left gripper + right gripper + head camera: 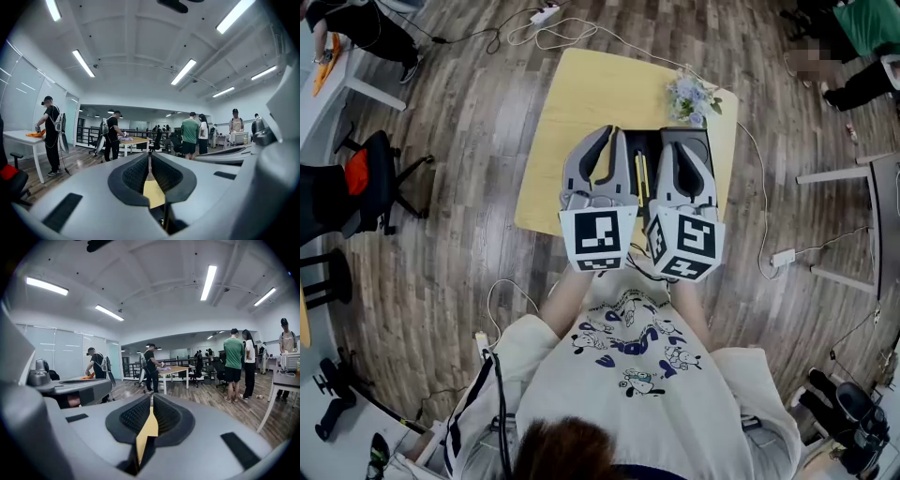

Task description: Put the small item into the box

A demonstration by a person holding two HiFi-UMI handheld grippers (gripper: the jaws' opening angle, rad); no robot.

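A black box (649,148) lies on the small yellow table (581,94), mostly hidden behind my two grippers. Thin yellow sticks (640,178) show inside it. A small bunch of pale blue flowers (692,96) lies at the table's far right corner, just beyond the box. Both grippers are held side by side above the box, level with the room. The left gripper (613,133) (150,157) is shut with nothing between its pads. The right gripper (679,142) (152,399) is likewise shut and holds nothing. Only a sliver of yellow tabletop shows through each one's jaws.
A white cable (581,33) runs over the wooden floor behind the table and down its right side to a power strip (782,258). A black chair (366,183) stands at the left. Several people stand at distant tables (133,139).
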